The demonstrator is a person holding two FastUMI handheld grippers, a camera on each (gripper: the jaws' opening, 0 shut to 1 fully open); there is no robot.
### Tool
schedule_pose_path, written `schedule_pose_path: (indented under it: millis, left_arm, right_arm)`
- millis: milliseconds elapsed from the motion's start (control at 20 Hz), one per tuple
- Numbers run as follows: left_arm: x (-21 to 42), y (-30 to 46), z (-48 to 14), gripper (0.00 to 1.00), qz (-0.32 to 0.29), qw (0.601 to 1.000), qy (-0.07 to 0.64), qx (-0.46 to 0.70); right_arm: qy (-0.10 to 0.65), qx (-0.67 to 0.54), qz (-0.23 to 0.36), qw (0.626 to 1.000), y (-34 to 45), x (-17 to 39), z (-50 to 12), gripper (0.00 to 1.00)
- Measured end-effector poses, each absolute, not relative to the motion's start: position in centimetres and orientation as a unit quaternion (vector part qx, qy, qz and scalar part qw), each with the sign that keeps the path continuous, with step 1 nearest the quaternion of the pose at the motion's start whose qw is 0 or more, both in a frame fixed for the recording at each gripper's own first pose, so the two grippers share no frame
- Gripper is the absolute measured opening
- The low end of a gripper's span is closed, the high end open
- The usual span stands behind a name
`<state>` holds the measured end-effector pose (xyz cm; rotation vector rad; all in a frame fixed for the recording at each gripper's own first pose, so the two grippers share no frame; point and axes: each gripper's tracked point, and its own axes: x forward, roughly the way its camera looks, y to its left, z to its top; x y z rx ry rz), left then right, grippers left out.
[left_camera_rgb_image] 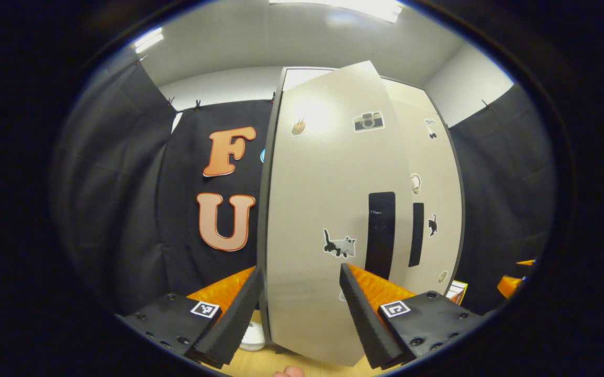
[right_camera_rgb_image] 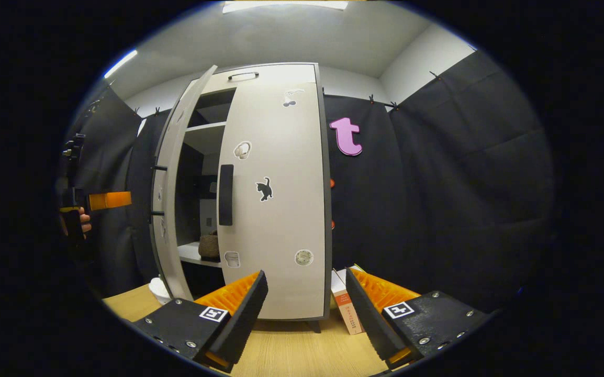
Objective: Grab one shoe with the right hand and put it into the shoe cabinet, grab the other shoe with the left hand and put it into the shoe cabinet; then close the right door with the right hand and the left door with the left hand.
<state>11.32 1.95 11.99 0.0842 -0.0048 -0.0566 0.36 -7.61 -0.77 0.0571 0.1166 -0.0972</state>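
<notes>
- our left gripper (left_camera_rgb_image: 299, 309) is released, facing the half-open left door (left_camera_rgb_image: 328, 209).
- our right gripper (right_camera_rgb_image: 304, 309) is released before the closed right door (right_camera_rgb_image: 276, 199).
- a shoe (right_camera_rgb_image: 209, 245) sits on the cabinet's shelf.

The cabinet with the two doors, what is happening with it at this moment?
A person holds a gripper in each hand in front of the shoe cabinet. The right door looks closed. The left door stands partly open, and the open left gripper is right in front of it, apparently about to push it. A shoe sits on a shelf inside. The right gripper is open and holds nothing.
</notes>
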Motion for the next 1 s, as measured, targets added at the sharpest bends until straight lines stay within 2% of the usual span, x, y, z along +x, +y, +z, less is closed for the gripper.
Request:
schedule_pose_path:
  millis: [150, 200, 350, 400, 650, 700, 850, 900, 1000]
  left_arm:
    - [12.3, -0.8, 11.0, 0.99, -0.054, 0.998, 0.004, 0.039]
    - [12.7, -1.4, 10.6, 0.92, -0.058, 0.998, 0.006, 0.039]
    - [14.2, -2.7, 9.7, 0.92, -0.068, 0.997, 0.012, 0.042]
    - [14.7, -2.8, 9.4, 0.96, -0.068, 0.997, 0.014, 0.043]
    - [17.0, -3.6, 9.0, 0.96, -0.071, 0.997, 0.02, 0.028]
    - [17.4, -3.8, 9.0, 0.93, -0.071, 0.997, 0.017, 0.029]
    - [18.5, -4.4, 8.6, 0.99, -0.069, 0.997, 0.016, 0.035]
    - [19.1, -4.6, 8.5, 0.95, -0.067, 0.997, 0.016, 0.034]
    - [20.3, -5.2, 8.1, 0.95, -0.065, 0.997, 0.018, 0.03]
  right_arm:
    - [0.059, 0.027, -0.052, 0.997, -7.9, 0.3, -0.7, 0.93]
    - [0.058, 0.025, -0.053, 0.997, -8.0, 0.2, -0.6, 0.93]
    - [0.058, 0.021, -0.056, 0.997, -8.3, 0.1, -0.4, 0.93]
    - [0.058, 0.022, -0.057, 0.996, -8.4, 0.0, -0.2, 0.93]
    - [0.055, 0.017, -0.067, 0.996, -9.2, -0.2, 0.1, 0.93]
    - [0.055, 0.018, -0.07, 0.996, -9.4, -0.2, 0.1, 0.93]
    - [0.057, 0.019, -0.078, 0.995, -10.0, -0.4, -0.2, 0.92]
    - [0.058, 0.02, -0.08, 0.995, -10.1, -0.4, -0.2, 0.93]
    - [0.058, 0.017, -0.081, 0.995, -10.4, -0.4, -0.2, 0.93]
